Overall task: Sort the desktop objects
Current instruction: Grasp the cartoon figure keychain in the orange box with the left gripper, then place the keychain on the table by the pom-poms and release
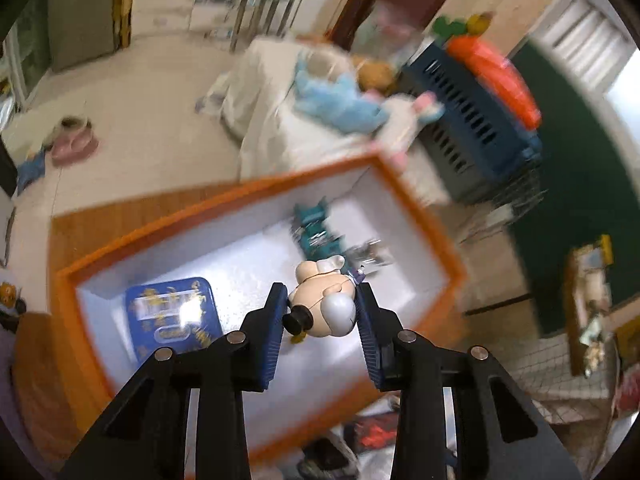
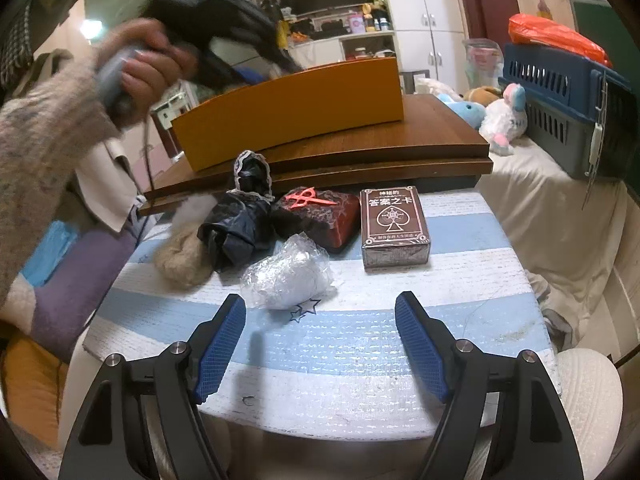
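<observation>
My left gripper (image 1: 321, 300) is shut on a small cream toy figure (image 1: 320, 300) with a black hat and grey part, held above the orange box (image 1: 420, 216) with a white inside. In the box lie a blue tin (image 1: 172, 316), a teal item (image 1: 316, 228) and a small silvery item (image 1: 370, 254). My right gripper (image 2: 320, 308) is open and empty over the blue-and-white striped mat (image 2: 340, 344). Ahead of it lie a clear plastic wrap bundle (image 2: 288, 274), a brown card box (image 2: 394, 226), a red-black box (image 2: 320, 216), a black bag (image 2: 236, 224) and a beige furry item (image 2: 182, 260).
The orange box (image 2: 288, 112) stands on a brown wooden board (image 2: 400, 144) behind the mat. A blue pet carrier (image 2: 568, 100) and plush toys (image 2: 500, 116) sit on the right on a white cloth. A person's hand (image 2: 140, 68) holds the left gripper above the box.
</observation>
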Tool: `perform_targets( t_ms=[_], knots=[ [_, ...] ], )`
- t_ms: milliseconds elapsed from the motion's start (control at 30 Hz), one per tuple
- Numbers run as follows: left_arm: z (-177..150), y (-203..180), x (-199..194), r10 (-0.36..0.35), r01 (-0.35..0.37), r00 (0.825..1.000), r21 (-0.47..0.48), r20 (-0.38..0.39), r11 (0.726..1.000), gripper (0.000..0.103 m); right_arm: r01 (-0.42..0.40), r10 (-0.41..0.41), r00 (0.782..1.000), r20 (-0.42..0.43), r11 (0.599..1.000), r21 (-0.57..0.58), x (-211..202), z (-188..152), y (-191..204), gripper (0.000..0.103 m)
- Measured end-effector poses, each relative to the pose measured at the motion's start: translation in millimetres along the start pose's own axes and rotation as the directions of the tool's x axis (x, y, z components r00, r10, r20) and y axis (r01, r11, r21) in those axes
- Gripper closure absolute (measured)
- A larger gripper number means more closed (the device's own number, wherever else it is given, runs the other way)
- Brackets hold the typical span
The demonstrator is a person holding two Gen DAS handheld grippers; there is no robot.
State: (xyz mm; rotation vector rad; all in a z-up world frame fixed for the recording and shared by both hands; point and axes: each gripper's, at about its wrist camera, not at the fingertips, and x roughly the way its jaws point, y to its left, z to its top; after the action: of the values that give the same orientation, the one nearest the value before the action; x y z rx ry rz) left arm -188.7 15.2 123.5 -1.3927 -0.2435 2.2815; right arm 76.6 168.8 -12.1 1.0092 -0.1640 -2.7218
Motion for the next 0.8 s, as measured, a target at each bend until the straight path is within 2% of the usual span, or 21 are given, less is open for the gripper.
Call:
perform_targets(
  t_ms=[133, 267, 433, 567, 733, 800],
  knots=[
    [-33, -15, -60, 0.006, -0.011, 0.996, 0.062, 0.089, 0.998, 0.067, 0.009, -0.009, 1.0, 0.0, 1.0, -0.007, 0, -1, 0, 0.026],
    [-86, -2, -76, 0.062, -0.067, 0.994, 0.055, 0.085, 0.996, 0.067, 0.023, -0.023, 1.0, -0.002, 1.0, -0.021, 0, -2, 2, 0.026],
    [-152, 29, -43, 0.112, -0.112, 0.994, -0.009, -0.019, 0.994, 0.067, 0.037, -0.037, 0.999, -0.004, 0.999, -0.036, 1, -3, 3, 0.026],
    [-183, 32, -9, 0.131, -0.133, 0.988, -0.016, -0.077, 0.991, 0.067, 0.048, -0.049, 0.999, -0.012, 0.998, -0.046, 3, -3, 4, 0.026],
    [-190, 19, -2, 0.144, -0.144, 0.99, 0.029, -0.005, 0.989, 0.066, 0.069, -0.07, 0.997, -0.018, 0.996, -0.062, 5, -3, 7, 0.026],
    [-191, 16, -4, 0.155, -0.156, 0.987, 0.04, 0.034, 0.987, 0.061, 0.078, -0.08, 0.997, -0.019, 0.994, -0.072, 6, -3, 8, 0.026]
  ],
)
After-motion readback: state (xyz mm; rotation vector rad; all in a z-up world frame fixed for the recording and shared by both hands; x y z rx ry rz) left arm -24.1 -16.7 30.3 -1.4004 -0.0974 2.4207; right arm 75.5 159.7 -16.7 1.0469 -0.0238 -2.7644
